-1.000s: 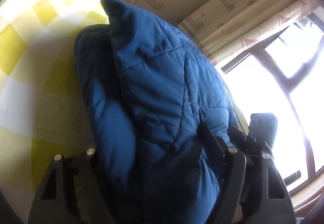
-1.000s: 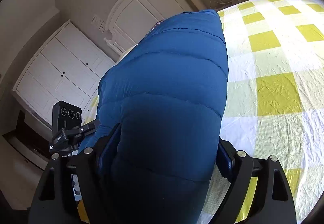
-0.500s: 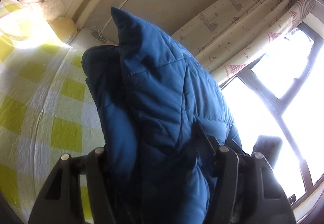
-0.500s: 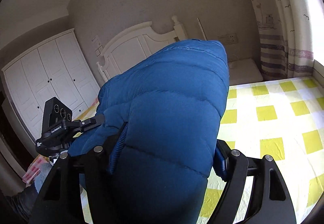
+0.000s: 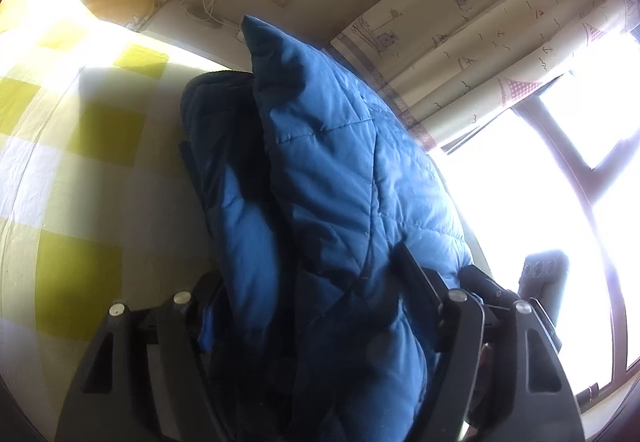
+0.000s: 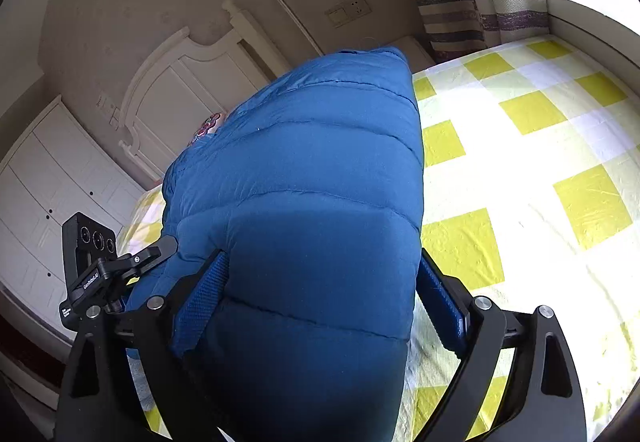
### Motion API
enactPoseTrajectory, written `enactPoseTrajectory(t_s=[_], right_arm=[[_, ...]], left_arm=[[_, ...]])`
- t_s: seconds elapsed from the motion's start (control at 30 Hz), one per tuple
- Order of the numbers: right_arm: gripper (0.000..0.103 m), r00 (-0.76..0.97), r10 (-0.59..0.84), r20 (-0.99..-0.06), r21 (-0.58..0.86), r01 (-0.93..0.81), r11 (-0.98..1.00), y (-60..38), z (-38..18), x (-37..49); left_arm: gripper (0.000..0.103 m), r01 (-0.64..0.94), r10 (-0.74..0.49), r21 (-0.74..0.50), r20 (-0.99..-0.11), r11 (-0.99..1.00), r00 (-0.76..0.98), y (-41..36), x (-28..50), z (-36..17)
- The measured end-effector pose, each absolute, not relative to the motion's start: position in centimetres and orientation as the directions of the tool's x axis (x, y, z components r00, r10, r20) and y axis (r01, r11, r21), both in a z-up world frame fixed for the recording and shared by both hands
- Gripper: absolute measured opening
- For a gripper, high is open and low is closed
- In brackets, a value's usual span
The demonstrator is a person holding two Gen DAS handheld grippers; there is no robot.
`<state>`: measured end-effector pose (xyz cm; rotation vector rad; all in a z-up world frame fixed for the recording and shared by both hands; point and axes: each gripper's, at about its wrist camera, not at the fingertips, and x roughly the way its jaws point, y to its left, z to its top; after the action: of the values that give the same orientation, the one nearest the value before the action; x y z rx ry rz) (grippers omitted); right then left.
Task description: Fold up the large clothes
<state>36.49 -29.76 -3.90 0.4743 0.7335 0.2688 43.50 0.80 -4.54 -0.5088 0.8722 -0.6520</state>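
Both tongs grip a bunched blue padded jacket (image 6: 312,202) above the checked bed (image 6: 540,162). The left tongs (image 5: 320,306) and right tongs (image 6: 320,306) have just widened, the jacket still filling them.

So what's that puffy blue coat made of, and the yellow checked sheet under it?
The blue coat looks like a padded jacket with a smooth, faintly shiny woven shell, likely nylon or polyester: stitched channels bulge between seams, suggesting down or fibre filling. The checked sheet looks like matte cotton or a cotton blend, with fine creases and a visible weave. Neither fibre can be confirmed by sight.
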Motion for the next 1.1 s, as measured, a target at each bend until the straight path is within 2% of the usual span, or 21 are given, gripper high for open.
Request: enactPoseTrajectory(t_s=[0.07, 0.13, 0.17, 0.23, 0.3, 0.37, 0.4, 0.47, 0.5, 0.53, 0.57, 0.63, 0.7, 0.73, 0.8, 0.83, 0.9, 0.93, 1.0, 1.1], right_arm=[[0.09, 0.809, 0.223, -0.544, 0.378, -0.001, 0.926, -28.7, -1.4, 34.3], [0.09, 0.87, 0.205, -0.448, 0.287, -0.077, 0.955, -26.2, 0.4, 31.9], [0.09, 0.881, 0.188, -0.434, 0.204, -0.107, 0.973, -24.2, 0.7, 30.9], [0.086, 0.891, 0.102, -0.442, -0.007, -0.117, 0.993, -19.8, 0.1, 29.7], [0.085, 0.857, 0.064, -0.511, -0.125, -0.148, 0.981, -16.8, -2.3, 30.4], [0.086, 0.87, -0.003, -0.493, -0.223, -0.123, 0.967, -15.7, -3.8, 30.4], [0.086, 0.866, 0.001, -0.5, -0.212, -0.124, 0.969, -15.9, -3.8, 30.5], [0.086, 0.854, 0.016, -0.519, -0.182, -0.129, 0.975, -16.4, -3.6, 30.5], [0.086, 0.855, 0.016, -0.518, -0.185, -0.13, 0.974, -16.3, -3.6, 30.6], [0.087, 0.86, 0.013, -0.511, -0.187, -0.126, 0.974, -16.2, -3.8, 30.5], [0.087, 0.866, 0.01, -0.501, -0.189, -0.12, 0.975, -16.1, -4.0, 30.4], [0.088, 0.867, 0.01, -0.498, -0.189, -0.12, 0.975, -16.1, -4.1, 30.4], [0.088, 0.864, 0.021, -0.502, -0.174, -0.125, 0.977, -16.2, -4.2, 30.5], [0.088, 0.864, 0.026, -0.503, -0.169, -0.127, 0.977, -16.3, -4.2, 30.4], [0.088, 0.864, 0.03, -0.503, -0.166, -0.13, 0.978, -16.4, -4.2, 30.4], [0.088, 0.864, 0.032, -0.503, -0.164, -0.132, 0.978, -16.4, -4.2, 30.4], [0.088, 0.867, 0.043, -0.497, -0.174, -0.148, 0.973, -16.1, -4.1, 30.3], [0.088, 0.866, 0.037, -0.499, -0.188, -0.15, 0.971, -15.9, -4.2, 30.3], [0.088, 0.867, 0.028, -0.497, -0.215, -0.154, 0.965, -15.4, -4.3, 30.5], [0.088, 0.867, 0.015, -0.497, -0.237, -0.152, 0.96, -15.0, -4.4, 30.5]], left_arm=[[0.074, 0.322, -0.691, -0.625, -0.538, 0.711, 0.482, 0.3, 43.4, -4.5], [0.077, 0.321, -0.692, -0.627, -0.533, 0.71, 0.487, 0.3, 43.5, -4.8], [0.077, 0.317, -0.699, -0.64, -0.525, 0.7, 0.484, 0.0, 44.2, -4.7], [0.08, 0.308, -0.713, -0.662, -0.515, 0.683, 0.475, 0.7, 44.7, -5.5], [0.085, 0.298, -0.697, -0.646, -0.537, 0.702, 0.476, 0.8, 44.8, -5.4], [0.086, 0.289, -0.627, -0.572, -0.575, 0.768, 0.526, 1.1, 44.5, -3.7], [0.085, 0.27, -0.543, -0.493, -0.577, 0.827, 0.61, 1.4, 44.0, -2.1], [0.093, 0.243, -0.395, -0.345, -0.489, 0.906, 0.778, 1.7, 42.9, 2.1], [0.101, 0.258, -0.388, -0.333, -0.421, 0.907, 0.82, 1.6, 42.7, 4.1], [0.1, 0.284, -0.407, -0.341, -0.375, 0.896, 0.833, 1.2, 43.0, 5.7], [0.1, 0.311, -0.432, -0.345, -0.369, 0.886, 0.823, 0.2, 43.8, 7.0], [0.1, 0.351, -0.465, -0.322, -0.419, 0.879, 0.78, -3.1, 46.6, 8.2], [0.101, 0.346, -0.442, -0.276, -0.502, 0.897, 0.743, -6.6, 49.6, 7.4], [0.101, 0.334, -0.414, -0.245, -0.555, 0.91, 0.721, -8.1, 51.2, 6.4], [0.101, 0.274, -0.307, -0.167, -0.716, 0.947, 0.627, -10.4, 55.1, 2.4], [0.101, 0.255, -0.297, -0.183, -0.786, 0.949, 0.543, -10.7, 57.0, -0.2], [0.101, 0.21, -0.414, -0.358, -0.767, 0.91, 0.49, -8.1, 58.4, -2.2], [0.101, 0.184, -0.431, -0.393, -0.764, 0.901, 0.48, -7.3, 58.7, -2.8], [0.101, 0.188, -0.462, -0.426, -0.753, 0.885, 0.469, -6.5, 58.6, -3.9], [0.101, 0.191, -0.451, -0.413, -0.754, 0.891, 0.477, -6.6, 58.3, -4.1]])
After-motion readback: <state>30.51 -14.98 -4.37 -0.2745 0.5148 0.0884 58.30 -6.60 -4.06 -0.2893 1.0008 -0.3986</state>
